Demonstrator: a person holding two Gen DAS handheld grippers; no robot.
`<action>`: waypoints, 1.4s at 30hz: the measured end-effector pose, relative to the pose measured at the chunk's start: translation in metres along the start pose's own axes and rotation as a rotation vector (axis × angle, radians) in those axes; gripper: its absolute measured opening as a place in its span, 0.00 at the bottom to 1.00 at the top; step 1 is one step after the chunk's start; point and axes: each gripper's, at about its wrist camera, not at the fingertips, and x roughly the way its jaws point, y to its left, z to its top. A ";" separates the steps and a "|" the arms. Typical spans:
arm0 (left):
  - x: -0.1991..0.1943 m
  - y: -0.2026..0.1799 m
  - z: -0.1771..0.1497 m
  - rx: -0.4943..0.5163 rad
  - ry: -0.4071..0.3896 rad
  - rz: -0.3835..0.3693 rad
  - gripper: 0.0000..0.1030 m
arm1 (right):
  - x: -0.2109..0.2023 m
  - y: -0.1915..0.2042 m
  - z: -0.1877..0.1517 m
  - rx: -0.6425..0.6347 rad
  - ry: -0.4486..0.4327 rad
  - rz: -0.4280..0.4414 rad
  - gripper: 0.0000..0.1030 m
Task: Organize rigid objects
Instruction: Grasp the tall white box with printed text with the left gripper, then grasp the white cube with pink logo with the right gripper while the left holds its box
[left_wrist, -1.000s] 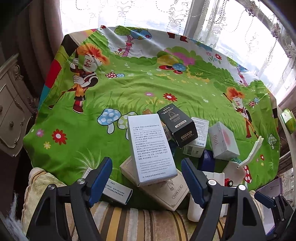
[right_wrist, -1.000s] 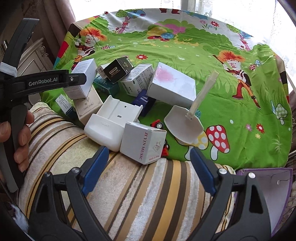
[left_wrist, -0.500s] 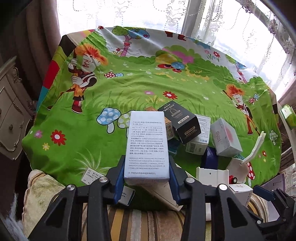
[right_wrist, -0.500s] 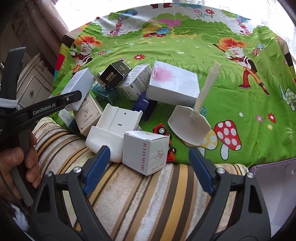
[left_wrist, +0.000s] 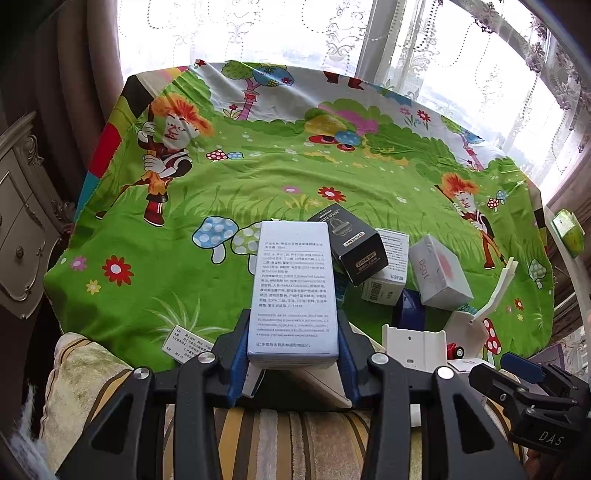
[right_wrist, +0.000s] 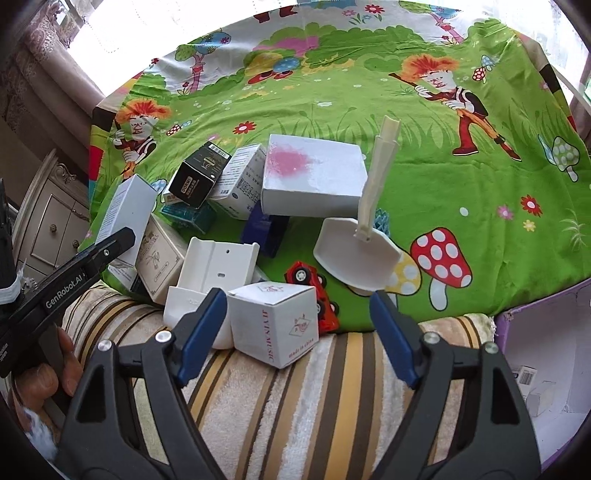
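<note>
My left gripper (left_wrist: 293, 334) is shut on a tall pale box with printed text (left_wrist: 291, 288), held at its near end over the pile. From the right wrist, that box (right_wrist: 127, 206) shows at the left. My right gripper (right_wrist: 297, 336) hangs over a white cube box with red lettering (right_wrist: 273, 325). Its jaws are closing, the cube lies between them, and the right pad stands clear of it. Behind lie a black box (right_wrist: 197, 177), a white box with a pink blot (right_wrist: 314, 177), a white scoop (right_wrist: 354, 251), a red toy car (right_wrist: 314, 291) and a white bracket (right_wrist: 214, 266).
A bright cartoon cloth (left_wrist: 258, 177) covers the table, with a striped towel (right_wrist: 295, 406) along its near edge. A purple open box (right_wrist: 546, 369) stands at the right. A carved dresser (left_wrist: 18, 229) is at the left. A hand (right_wrist: 40, 369) holds the left gripper.
My left gripper went from wide open to shut on the tall printed box. The right gripper rolled and its jaws narrowed slightly around the white cube box.
</note>
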 end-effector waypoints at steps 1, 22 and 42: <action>0.000 0.000 -0.001 0.000 -0.002 0.000 0.41 | 0.001 0.004 0.001 -0.004 0.001 -0.014 0.80; -0.010 0.002 -0.009 -0.008 -0.023 -0.029 0.41 | 0.004 0.009 -0.003 0.012 0.002 -0.038 0.49; -0.039 -0.032 -0.028 0.067 -0.052 -0.151 0.41 | -0.057 -0.040 -0.034 0.099 -0.158 0.000 0.46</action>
